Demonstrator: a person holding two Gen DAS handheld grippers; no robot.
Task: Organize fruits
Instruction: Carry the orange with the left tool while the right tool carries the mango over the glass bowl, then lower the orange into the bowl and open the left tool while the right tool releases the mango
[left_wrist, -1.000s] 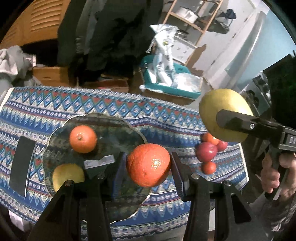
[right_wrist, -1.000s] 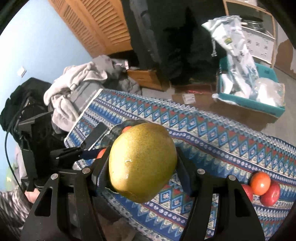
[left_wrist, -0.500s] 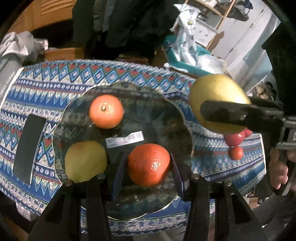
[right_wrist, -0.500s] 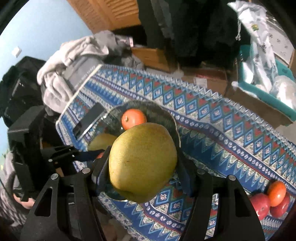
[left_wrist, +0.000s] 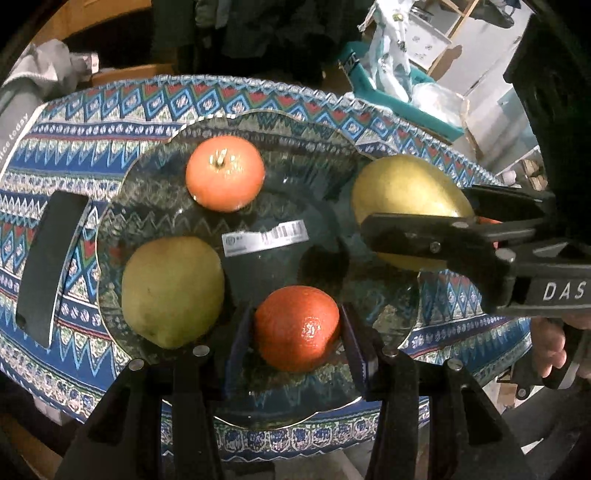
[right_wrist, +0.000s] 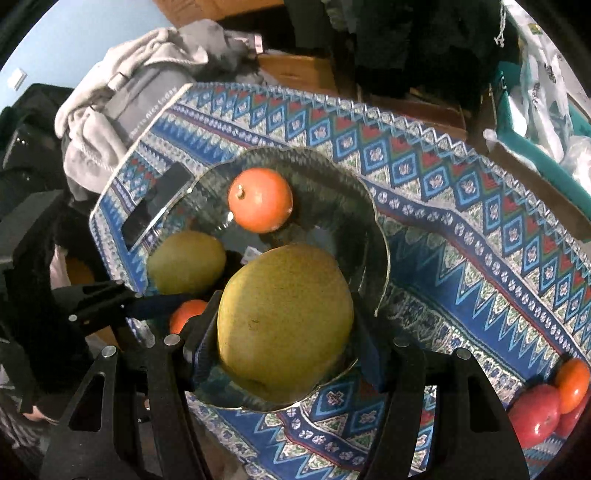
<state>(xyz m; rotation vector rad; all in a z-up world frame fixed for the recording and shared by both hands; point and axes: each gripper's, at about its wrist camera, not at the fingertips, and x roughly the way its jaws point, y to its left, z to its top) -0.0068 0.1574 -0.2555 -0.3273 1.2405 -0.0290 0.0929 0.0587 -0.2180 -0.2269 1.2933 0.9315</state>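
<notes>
White letters "DAS" stand on the right gripper (left_wrist: 413, 221) body — "today" on grey fabric (left_wrist: 14, 122).

Red fruits (right_wrist: 543, 410) at the right wrist view's lower right are cut by the frame edge. Plate label (left_wrist: 265, 237) text is illegible.

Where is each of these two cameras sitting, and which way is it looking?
Left wrist: rides the left gripper, looking steeply down at the glass plate; its fingers clamp an orange; a hand shows at right.
Right wrist: rides the right gripper, looking down at the plate's right side; its fingers clamp a pear.
Shared: plate, patterned tablecloth, both held fruits.
</notes>
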